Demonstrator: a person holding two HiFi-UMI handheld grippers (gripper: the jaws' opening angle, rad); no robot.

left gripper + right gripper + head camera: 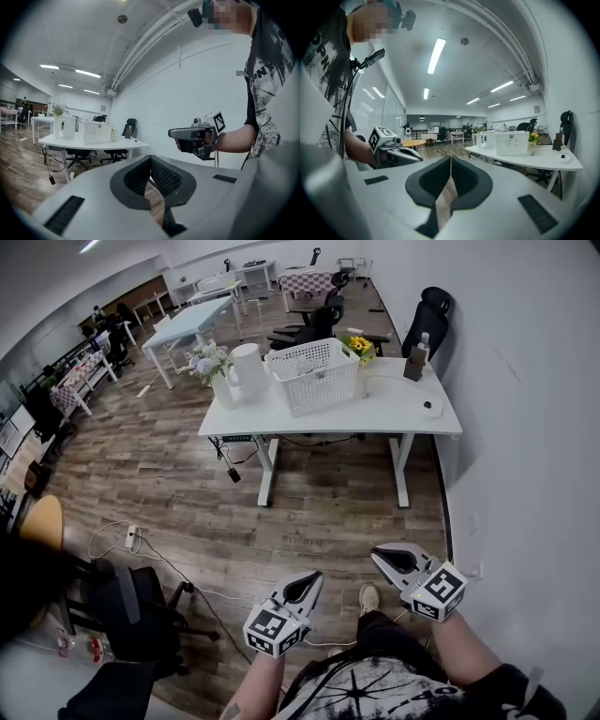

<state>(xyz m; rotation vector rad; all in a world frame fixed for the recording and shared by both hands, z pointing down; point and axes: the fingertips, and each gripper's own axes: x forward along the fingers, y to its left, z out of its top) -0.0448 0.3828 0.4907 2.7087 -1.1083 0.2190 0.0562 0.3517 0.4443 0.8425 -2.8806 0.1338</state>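
White basket (314, 374) stands well ahead of the left tool (315, 577) and right tool (377, 556), both closed, empty.

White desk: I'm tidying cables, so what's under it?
Under the white desk a black cable dangles above the wood floor; the tabletop hides where it plugs in.

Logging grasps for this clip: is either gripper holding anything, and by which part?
Nothing is held. The left gripper and the right gripper each have jaws shut together with nothing between them, away from the white table.
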